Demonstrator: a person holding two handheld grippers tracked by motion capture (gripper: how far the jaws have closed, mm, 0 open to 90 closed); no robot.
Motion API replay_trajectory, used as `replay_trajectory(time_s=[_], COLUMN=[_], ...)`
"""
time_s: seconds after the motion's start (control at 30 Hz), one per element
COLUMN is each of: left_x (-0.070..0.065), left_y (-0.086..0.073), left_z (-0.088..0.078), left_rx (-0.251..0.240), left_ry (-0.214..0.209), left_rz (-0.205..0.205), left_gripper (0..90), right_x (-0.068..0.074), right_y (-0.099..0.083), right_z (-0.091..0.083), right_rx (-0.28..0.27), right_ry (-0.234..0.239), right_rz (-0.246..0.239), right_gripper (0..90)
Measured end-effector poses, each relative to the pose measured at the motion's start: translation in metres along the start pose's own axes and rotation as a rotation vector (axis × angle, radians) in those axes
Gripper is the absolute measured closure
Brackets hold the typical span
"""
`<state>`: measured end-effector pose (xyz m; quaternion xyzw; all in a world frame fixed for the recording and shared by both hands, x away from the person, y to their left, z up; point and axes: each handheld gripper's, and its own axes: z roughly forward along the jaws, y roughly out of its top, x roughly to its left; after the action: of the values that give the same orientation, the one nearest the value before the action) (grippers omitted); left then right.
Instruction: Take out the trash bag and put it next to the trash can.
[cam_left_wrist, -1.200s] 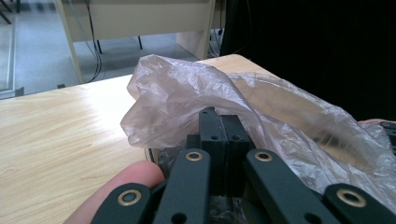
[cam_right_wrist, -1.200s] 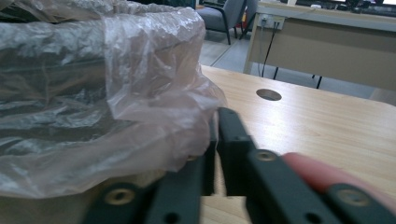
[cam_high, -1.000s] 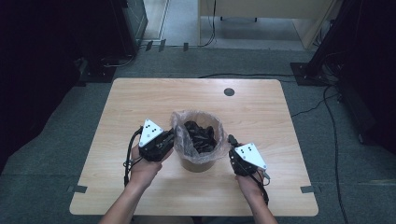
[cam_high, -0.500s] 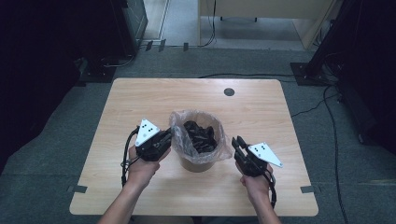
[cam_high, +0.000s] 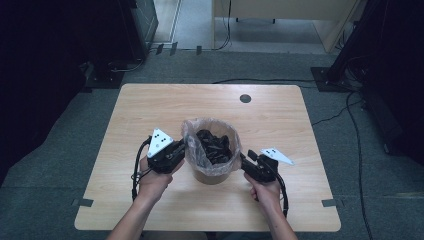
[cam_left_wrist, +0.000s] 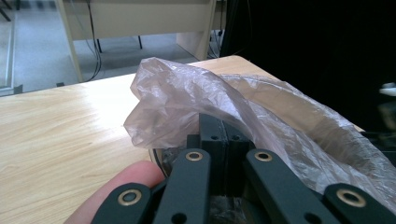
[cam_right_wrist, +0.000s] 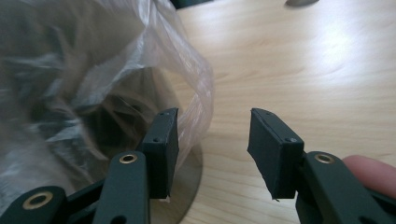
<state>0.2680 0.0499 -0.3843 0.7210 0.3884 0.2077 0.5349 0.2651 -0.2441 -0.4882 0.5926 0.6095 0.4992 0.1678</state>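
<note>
Your left gripper is clenching the near-left rim of the plastic bag lining the bin, which is standing near the front middle of the table. Your right gripper is sitting released beside the bag's right rim; its 2 jaws have just been opening, with nothing between them.
</note>
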Motion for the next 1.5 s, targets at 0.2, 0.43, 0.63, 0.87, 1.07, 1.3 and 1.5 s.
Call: replay_trajectory(time_s=[0.2,0.43,0.63,0.87,1.07,1.3,1.5], left_x=[-0.002,-0.002,-0.003,-0.003,-0.003,-0.003,-0.013], left_y=[0.0,0.001,0.001,0.002,0.002,0.003,0.011], left_z=[0.001,0.0,0.0,-0.001,-0.001,-0.001,0.001], left_rx=[-0.004,-0.016,-0.022,-0.022,-0.024,-0.03,-0.042], left_ry=[-0.009,-0.013,-0.018,-0.017,-0.018,-0.015,-0.036], left_rz=[0.0,0.0,-0.001,0.0,-0.002,-0.006,0.004], left_gripper=[90.0,90.0,90.0,90.0,90.0,90.0,90.0], right_x=[0.001,0.016,0.024,0.033,0.036,0.036,0.066], right_y=[0.004,0.023,0.037,0.048,0.056,0.061,0.081], right_z=[0.01,0.001,-0.007,-0.021,-0.031,-0.035,-0.041], right_rx=[0.014,-0.103,-0.166,-0.249,-0.275,-0.297,-0.315], right_ry=[0.056,0.031,0.038,0.042,0.041,0.054,0.097], right_rz=[0.015,-0.063,-0.089,-0.112,-0.13,-0.134,-0.223], right_gripper=[87.1,90.0,90.0,90.0,90.0,90.0,90.0])
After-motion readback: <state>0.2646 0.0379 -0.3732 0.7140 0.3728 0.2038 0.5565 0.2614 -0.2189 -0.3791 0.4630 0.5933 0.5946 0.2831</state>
